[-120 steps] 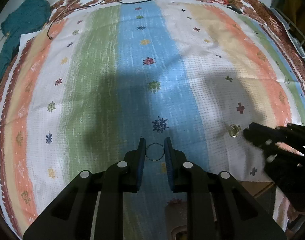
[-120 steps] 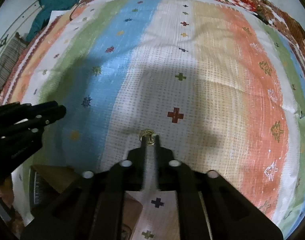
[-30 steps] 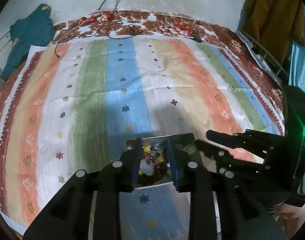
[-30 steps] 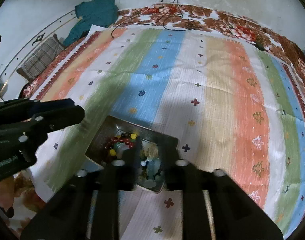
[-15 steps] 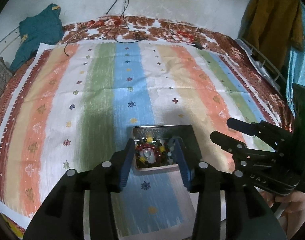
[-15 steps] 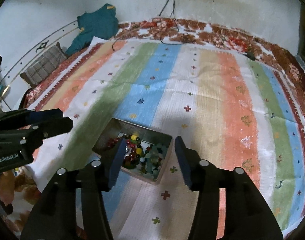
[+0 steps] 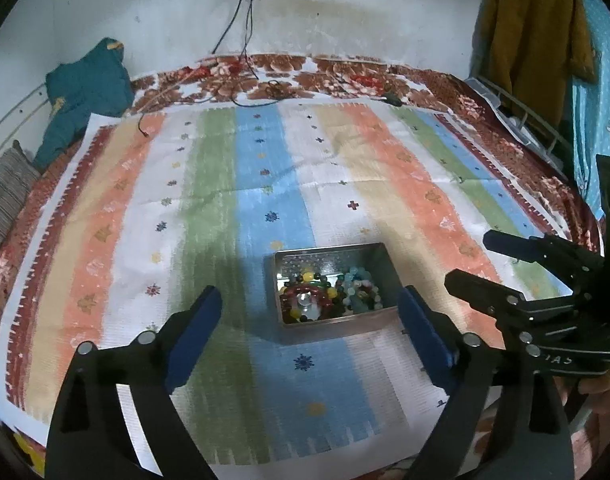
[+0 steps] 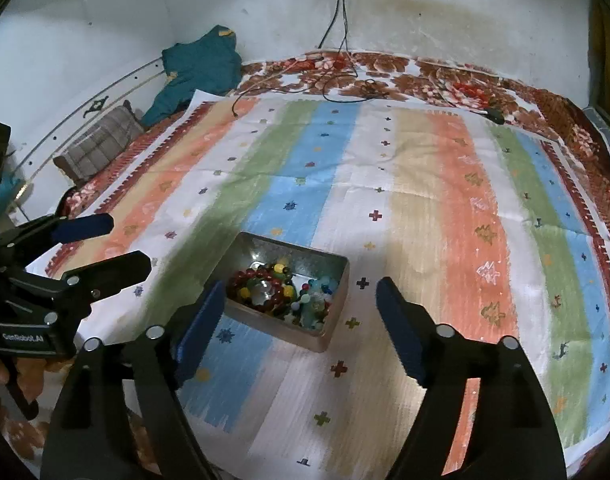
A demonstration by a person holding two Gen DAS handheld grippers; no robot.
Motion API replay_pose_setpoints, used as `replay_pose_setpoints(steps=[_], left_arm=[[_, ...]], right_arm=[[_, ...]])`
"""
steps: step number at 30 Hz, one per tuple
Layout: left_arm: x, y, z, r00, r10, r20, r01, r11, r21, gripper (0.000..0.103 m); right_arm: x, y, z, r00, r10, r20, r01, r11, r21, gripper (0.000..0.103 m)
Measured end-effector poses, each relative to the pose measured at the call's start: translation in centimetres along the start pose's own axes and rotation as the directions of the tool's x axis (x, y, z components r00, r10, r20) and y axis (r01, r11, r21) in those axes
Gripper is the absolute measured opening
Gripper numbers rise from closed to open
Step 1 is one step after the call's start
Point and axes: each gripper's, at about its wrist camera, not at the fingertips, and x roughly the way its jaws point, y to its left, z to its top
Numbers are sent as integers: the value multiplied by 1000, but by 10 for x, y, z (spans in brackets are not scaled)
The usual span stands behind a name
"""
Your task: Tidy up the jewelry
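Only left view showed coat [image 7: 533, 40]. L gripper [image 7: 309, 312], R gripper [image 8: 301, 300] just opened wide, empty, above tin [image 7: 333, 326] of beads [image 7: 329, 294].

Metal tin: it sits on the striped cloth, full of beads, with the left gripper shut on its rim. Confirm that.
Wrong on one point. The metal tin does sit on the striped cloth with beads inside, but the left gripper is open and holds nothing; its jaws have just been opening. The left wrist view shows it.
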Motion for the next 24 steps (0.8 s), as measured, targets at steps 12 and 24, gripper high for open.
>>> replay_pose_setpoints(steps=[12,24], left_arm=[[-19,-4,-15,998,42,40,-42,999,1,97],[-32,-9,-25,996,38,84,-39,999,11,97]], right_arm=[[-12,1,-14,1000,1,12,-1,1000,-15,87],[-29,1,-26,999,25,44,-24,999,-23,88]])
